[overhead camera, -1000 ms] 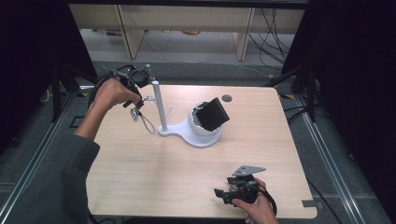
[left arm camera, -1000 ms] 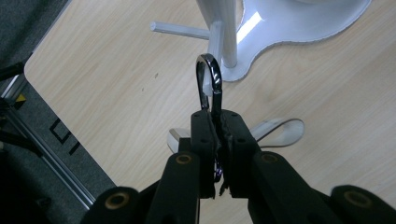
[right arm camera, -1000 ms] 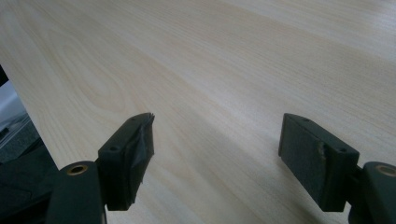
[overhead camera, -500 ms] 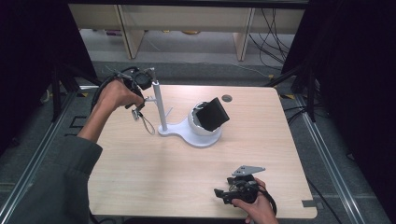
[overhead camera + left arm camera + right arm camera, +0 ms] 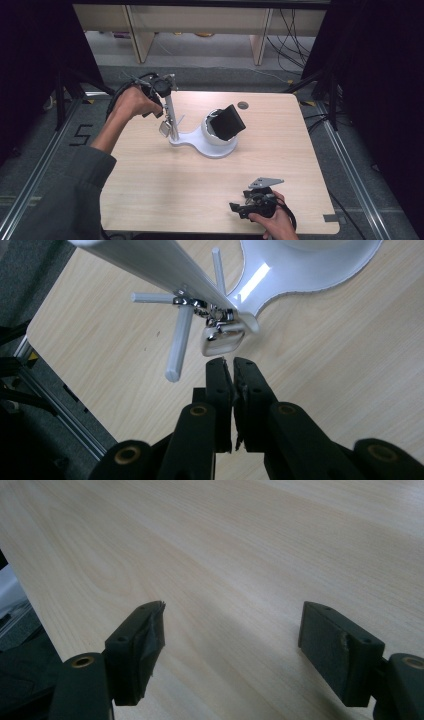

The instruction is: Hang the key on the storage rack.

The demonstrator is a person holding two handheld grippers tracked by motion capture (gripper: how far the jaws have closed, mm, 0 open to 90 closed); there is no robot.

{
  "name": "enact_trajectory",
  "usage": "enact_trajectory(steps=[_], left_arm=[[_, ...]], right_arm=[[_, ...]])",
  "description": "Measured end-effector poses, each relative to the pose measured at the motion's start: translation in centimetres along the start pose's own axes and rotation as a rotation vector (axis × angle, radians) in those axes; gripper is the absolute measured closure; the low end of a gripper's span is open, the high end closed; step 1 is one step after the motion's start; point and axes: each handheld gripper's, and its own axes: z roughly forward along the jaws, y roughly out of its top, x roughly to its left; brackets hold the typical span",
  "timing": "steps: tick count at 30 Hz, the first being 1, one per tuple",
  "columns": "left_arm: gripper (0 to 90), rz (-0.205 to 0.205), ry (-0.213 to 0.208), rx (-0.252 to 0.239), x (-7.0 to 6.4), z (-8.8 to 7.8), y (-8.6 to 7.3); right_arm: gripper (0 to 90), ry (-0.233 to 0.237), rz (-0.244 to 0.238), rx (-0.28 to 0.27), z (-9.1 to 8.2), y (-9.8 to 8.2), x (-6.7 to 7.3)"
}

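Beside the stand's post (image 5: 150,262) | your left gripper (image 5: 233,362) closed, empty | key ring (image 5: 220,335): light, slippery, swings; pinch its metal tag | right gripper (image 5: 230,630) open.

Pale wooden table (image 5: 165,200) (wood-grain top)

A lab: black curtains (image 5: 30,60), rails (image 5: 30,185), loose cables (image 5: 295,30).

We see a light wood table (image 5: 165,190) w/ a round grommet hole (image 5: 243,105) near its far edge. On it sits a white stand base (image 5: 192,142), approx. centre-left, w/ an upright post (image 5: 171,117).
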Motion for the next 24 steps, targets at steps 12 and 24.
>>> enact_trajectory(steps=[12, 24], left_arm=[[76.5, 0.005, -0.043, -0.062, -0.8, -0.9, -1.1], [64.5, 0.013, -0.121, -0.145, -2.7, -0.1, -3.7]], right_arm=[[27.3, 0.015, 0.005, -0.001, -0.2, 0.1, -0.1], [27.3, -0.002, 0.024, -0.025, -0.4, 0.1, -0.1]])
